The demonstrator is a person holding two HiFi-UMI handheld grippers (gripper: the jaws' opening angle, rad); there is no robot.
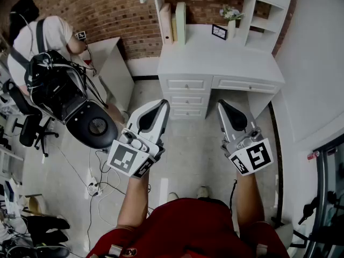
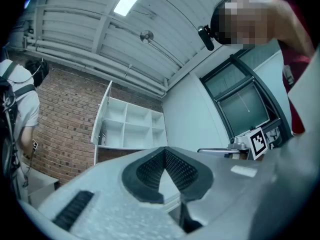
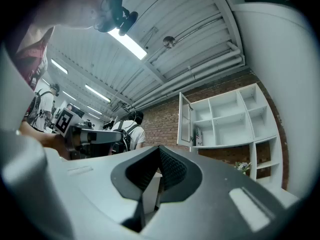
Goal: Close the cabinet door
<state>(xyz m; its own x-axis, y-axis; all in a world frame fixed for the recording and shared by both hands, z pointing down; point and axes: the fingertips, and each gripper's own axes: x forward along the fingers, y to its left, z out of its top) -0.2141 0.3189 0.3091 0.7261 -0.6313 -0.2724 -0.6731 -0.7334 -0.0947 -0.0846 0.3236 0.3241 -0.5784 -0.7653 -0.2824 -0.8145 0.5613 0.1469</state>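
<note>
Nearest, the person's red-shirted lap and bare forearms reach out over a pale grey floor (image 1: 199,155), where loose cables and a white power strip (image 1: 93,187) lie at the left. The white left gripper (image 1: 159,107) with black ribbed pads has its jaws pressed together on nothing, and the matching right gripper (image 1: 226,110) is likewise closed and empty. Both tilt slightly upward toward the far wall. Beyond them stands a white wooden counter (image 1: 215,63) with drawers in its front. It carries two pale upright books (image 1: 173,22), a small black-framed card (image 1: 219,32) and a little vase of flowers (image 1: 231,14). A white open shelf unit (image 3: 235,119) rises above the counter against the red brick wall (image 1: 107,9). The white-framed cabinet door (image 3: 185,119) hangs at the unit's upper left corner. It stands open, swung out into the room, its long axis upright. To the far left, another person in a white shirt (image 1: 45,36) wears a black backpack. Overhead runs a white ribbed ceiling with strip lights (image 3: 129,41).
</note>
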